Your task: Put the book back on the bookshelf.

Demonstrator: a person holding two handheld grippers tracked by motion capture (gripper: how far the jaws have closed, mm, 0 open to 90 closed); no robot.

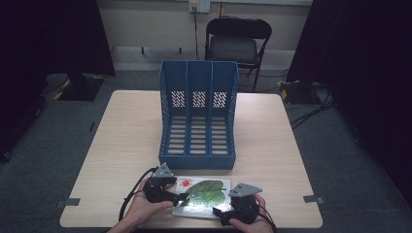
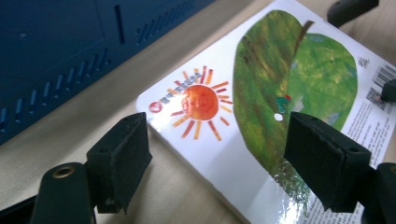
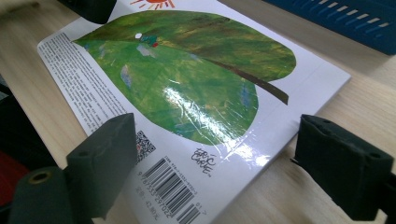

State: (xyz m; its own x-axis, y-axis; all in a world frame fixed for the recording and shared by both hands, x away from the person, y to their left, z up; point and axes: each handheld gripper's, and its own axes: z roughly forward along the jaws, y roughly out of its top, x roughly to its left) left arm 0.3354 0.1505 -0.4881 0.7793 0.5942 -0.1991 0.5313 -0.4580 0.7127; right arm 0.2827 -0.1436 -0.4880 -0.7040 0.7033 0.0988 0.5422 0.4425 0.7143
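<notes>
Glossy book lay flat on counter. Left hand-held gripper and right hand-held gripper both gaped apart. Slick cover might slip; thin edge hard to pinch.

— The book between both sets of jaws: what is its cover like?
— Glossy, smooth, laminated paper; it glares just ahead of the right gripper.
— And beneath the left gripper?
— A pale table with a matt wood grain. Beyond it, the blue file rack looks like smooth plastic.
— The pads?
— Matt black, roughish.
</notes>
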